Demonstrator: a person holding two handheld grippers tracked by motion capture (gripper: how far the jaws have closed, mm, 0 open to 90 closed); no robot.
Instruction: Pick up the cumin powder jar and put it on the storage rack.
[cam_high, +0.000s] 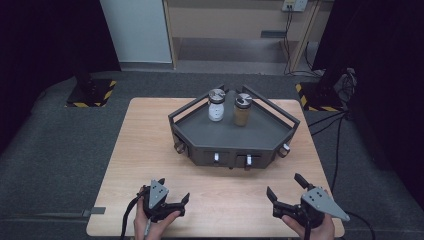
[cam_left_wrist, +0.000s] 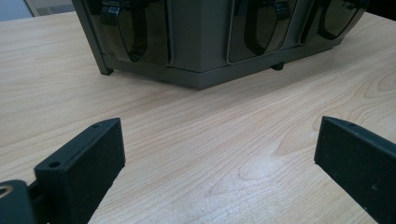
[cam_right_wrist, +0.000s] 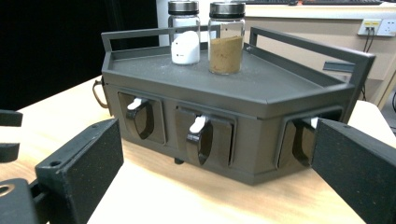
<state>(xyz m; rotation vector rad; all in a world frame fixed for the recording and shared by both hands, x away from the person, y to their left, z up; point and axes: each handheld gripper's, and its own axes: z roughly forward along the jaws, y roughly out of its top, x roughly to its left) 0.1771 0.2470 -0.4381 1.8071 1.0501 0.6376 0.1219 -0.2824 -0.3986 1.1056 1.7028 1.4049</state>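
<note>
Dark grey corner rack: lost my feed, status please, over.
Left gripper and right gripper open, empty, near table edge. Dark grey corner rack untouched; white-powder jar and brown-powder jar upright on top. Nothing between.

Laboratory recording bay: black curtains (cam_high: 40, 45) at both frame sides, hazard-striped stand bases (cam_high: 91, 93), trailing cables (cam_high: 327, 120), wall sockets (cam_high: 294, 5) at top.

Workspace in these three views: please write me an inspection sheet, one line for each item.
Surface: wooden table, bare around the rack.
Job's things: dark corner rack with front drawers; white-powder jar and brown-powder jar upright on top, apart.
Clutter: nothing seen.
Grippers: left gripper and right gripper both open, holding nothing, near the table's front edge.
Cables: black cables on the floor at right.
Surroundings: grey carpet, striped stand bases.
</note>
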